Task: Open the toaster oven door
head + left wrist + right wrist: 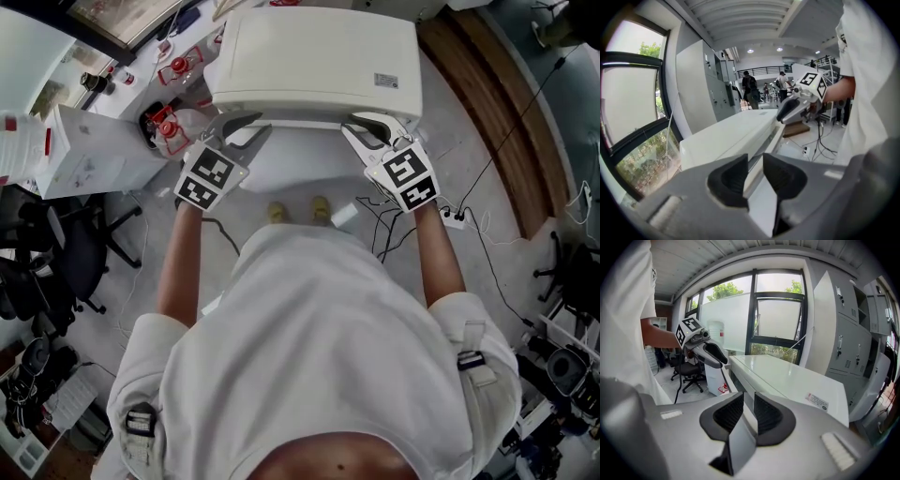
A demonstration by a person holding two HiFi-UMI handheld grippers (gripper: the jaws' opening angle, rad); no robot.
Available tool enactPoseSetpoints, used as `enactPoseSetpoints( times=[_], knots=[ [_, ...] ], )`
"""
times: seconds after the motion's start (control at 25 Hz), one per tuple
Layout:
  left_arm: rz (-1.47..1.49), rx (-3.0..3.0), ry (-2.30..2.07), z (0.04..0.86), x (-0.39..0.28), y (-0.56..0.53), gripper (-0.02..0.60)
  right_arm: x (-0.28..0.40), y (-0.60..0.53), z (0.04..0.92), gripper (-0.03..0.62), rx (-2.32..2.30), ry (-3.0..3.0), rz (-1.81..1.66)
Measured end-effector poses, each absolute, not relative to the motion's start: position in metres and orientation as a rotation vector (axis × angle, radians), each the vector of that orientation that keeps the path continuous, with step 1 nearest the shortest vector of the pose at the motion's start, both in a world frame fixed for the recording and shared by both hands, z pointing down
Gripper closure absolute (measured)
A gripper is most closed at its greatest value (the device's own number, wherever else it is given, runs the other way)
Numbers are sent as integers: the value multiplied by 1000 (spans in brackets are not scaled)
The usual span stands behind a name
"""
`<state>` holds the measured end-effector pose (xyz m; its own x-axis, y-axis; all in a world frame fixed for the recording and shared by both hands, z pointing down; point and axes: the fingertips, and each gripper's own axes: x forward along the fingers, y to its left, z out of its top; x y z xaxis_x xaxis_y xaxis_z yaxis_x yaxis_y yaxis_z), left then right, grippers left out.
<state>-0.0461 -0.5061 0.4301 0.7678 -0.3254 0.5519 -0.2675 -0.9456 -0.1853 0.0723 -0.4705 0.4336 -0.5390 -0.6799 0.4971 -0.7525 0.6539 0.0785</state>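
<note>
Jaws of the right gripper (749,412) are closed on the top edge of the white metal door (300,161) of the boxy white toaster oven (314,56). Jaws of the left gripper (754,174) stand slightly apart around the same edge. This door leans outward, partly open.

Lab hall at work: grey metal lockers (853,338) flank tall windows (773,319), office chairs (689,372) and loose cables (819,138) crowd the concrete floor (455,131), people (751,91) stand beneath a railed mezzanine (761,71).
</note>
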Motion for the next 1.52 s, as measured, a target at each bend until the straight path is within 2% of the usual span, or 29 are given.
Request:
enactPoseSetpoints(
  times=[0.48,0.68,0.76,1.52],
  knots=[
    [-1187,-2636,248,467,-46,-505,482,72,-464,461,537,932,-2227,103],
    [-1277,-2514,174,480,-47,-507,460,69,-465,465,537,863,-2153,53],
    [-1289,-2516,171,481,-47,-509,476,68,-466,467,537,835,-2120,19],
    [-1219,-2540,153,483,-61,-485,486,51,-444,478,525,878,-1949,-52]
  ],
)
